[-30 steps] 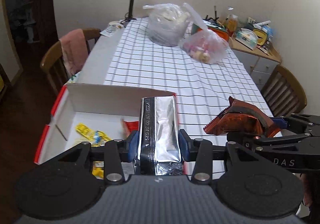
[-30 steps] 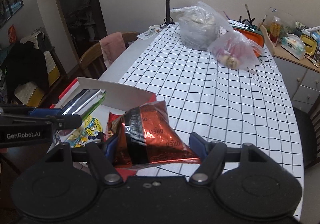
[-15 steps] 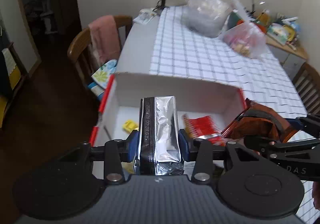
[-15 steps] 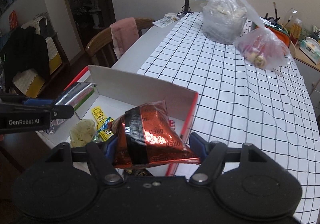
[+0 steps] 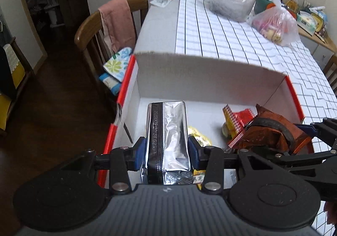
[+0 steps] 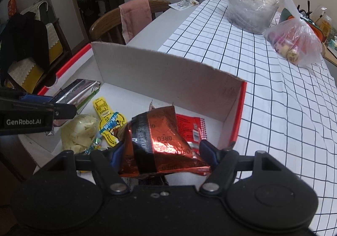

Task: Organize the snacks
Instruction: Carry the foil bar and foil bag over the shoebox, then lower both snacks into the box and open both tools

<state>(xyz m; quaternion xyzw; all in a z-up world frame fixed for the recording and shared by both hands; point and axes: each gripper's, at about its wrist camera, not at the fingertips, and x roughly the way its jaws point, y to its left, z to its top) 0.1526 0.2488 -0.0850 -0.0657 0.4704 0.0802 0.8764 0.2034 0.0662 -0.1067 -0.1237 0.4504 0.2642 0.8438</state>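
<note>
Now my left gripper (image 5: 167, 152) pinches a silver foil pouch (image 5: 167, 137) by its sides, held above the left half of the white cardboard box (image 5: 210, 76). My right gripper (image 6: 161, 151) pinches a red Oreo packet (image 6: 162, 141), held above the box's right half. On the box floor lie a red snack packet (image 6: 189, 128), a yellow wrapper (image 6: 107, 122) and a pale crinkled bag (image 6: 79, 130). The box sits at the near end of the checked tablecloth (image 6: 263, 88); beyond it stand two plastic bags (image 6: 294, 40).

Right tool (image 6: 160, 151) grips red Oreo packet (image 6: 162, 141) above open box (image 6: 168, 76)
</note>
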